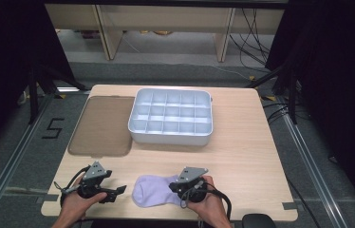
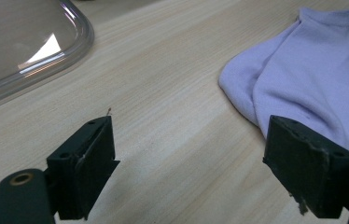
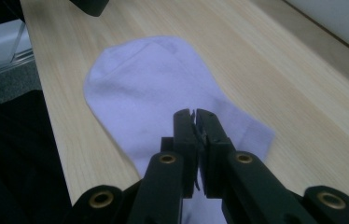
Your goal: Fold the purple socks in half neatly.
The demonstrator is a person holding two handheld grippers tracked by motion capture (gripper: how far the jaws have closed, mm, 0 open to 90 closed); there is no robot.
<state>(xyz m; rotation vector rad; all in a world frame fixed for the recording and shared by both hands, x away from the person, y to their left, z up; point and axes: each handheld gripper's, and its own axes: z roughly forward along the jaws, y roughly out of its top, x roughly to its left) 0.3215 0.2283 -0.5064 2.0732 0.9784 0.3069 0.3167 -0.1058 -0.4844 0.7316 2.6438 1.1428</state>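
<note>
Right gripper (image 3: pixel 195 116) at the near edge, jaws pressed together over the lilac sock (image 3: pixel 163 93) — whether they pinch any fabric, I can't tell. The sock lies flat on the table (image 1: pixel 242 142), just in front of the person. Left gripper (image 1: pixel 114 191) waits wide beside its toe, touching nothing. I'd lift gently and check the cloth comes along before heading for the divided tray (image 1: pixel 171 135).
</note>
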